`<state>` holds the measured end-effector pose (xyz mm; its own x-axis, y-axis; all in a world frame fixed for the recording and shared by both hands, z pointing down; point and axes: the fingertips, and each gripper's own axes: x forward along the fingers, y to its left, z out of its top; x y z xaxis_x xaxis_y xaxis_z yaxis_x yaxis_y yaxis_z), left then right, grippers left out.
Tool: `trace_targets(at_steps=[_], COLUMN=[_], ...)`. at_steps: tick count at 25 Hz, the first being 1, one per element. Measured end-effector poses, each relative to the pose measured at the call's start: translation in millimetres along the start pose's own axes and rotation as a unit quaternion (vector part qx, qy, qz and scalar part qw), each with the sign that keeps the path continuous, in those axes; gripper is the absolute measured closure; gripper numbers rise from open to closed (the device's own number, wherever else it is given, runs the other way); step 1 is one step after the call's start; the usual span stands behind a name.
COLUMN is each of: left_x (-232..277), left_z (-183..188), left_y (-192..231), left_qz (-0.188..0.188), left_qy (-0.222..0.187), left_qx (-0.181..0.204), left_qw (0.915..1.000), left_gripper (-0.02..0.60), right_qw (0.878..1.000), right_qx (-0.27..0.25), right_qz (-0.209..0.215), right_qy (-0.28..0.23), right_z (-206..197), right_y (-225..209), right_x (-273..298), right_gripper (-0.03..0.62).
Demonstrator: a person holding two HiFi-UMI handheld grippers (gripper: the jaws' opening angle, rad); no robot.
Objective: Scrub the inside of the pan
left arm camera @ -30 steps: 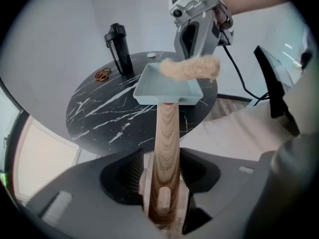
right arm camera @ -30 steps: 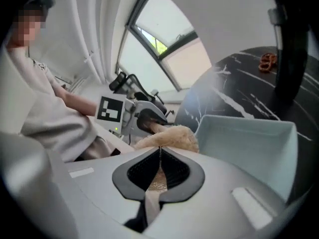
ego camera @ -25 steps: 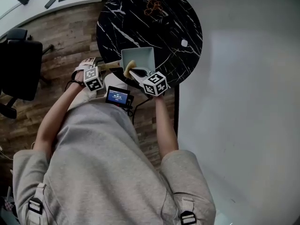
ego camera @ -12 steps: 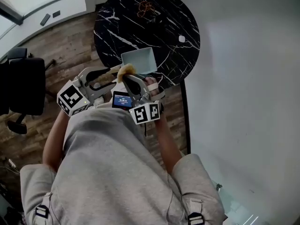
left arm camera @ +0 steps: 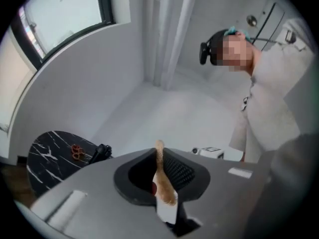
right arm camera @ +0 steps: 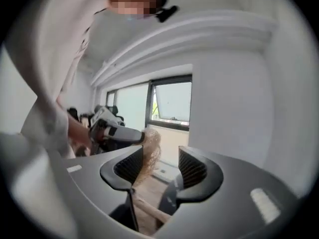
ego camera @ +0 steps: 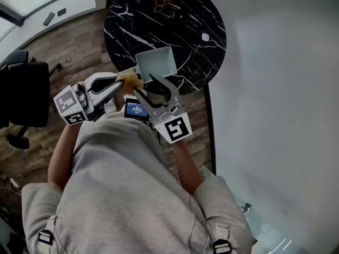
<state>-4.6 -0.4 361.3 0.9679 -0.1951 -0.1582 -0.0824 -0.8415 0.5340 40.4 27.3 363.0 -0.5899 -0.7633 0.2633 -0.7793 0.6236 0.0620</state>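
A pale blue-grey square pan (ego camera: 157, 62) sits at the near edge of the round black marble table (ego camera: 185, 20). In front of it, off the table, a tan fibrous scrubber (ego camera: 130, 80) is pinched in my left gripper (ego camera: 127, 82), whose jaws are closing. In the left gripper view the pads press on the scrubber's thin edge (left arm camera: 160, 183). My right gripper (ego camera: 145, 84) stands open just right of it, one finger on each side and not touching. The right gripper view shows the scrubber (right arm camera: 149, 146) beyond my open right gripper (right arm camera: 159, 166), held by the left gripper (right arm camera: 112, 132).
A black office chair (ego camera: 21, 89) stands on the wooden floor to the left. At the table's far side lie a small orange-brown thing (ego camera: 161, 4) and a white bit (ego camera: 205, 37). A small screen device (ego camera: 135, 110) hangs at the person's chest. A pale wall runs along the right.
The scrubber came out of the pan in the right gripper and went over to the left gripper. Both grippers pulled back toward the body; the left jaws shut, the right jaws opened.
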Motion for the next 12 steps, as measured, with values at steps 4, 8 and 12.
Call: trace_targets(at_steps=[4, 8, 12], left_x=[6, 12, -16], left_z=[-1, -46, -123], left_y=[-1, 34, 94], left_qz=[-0.022, 0.054, 0.176], left_qy=[-0.041, 0.017, 0.179], left_qx=[-0.033, -0.022, 0.128], left_qw=[0.9983, 0.9981, 0.9595], left_gripper=[0.552, 0.513, 0.459], right_qw=[0.983, 0.995, 0.979], right_qx=[0.143, 0.101, 0.031], right_qz=[0.097, 0.015, -0.107], right_qy=[-0.056, 0.013, 0.173], right_z=[7, -43, -144], right_y=[9, -28, -117], right_x=[4, 10, 7], right_gripper=[0.557, 0.551, 0.55])
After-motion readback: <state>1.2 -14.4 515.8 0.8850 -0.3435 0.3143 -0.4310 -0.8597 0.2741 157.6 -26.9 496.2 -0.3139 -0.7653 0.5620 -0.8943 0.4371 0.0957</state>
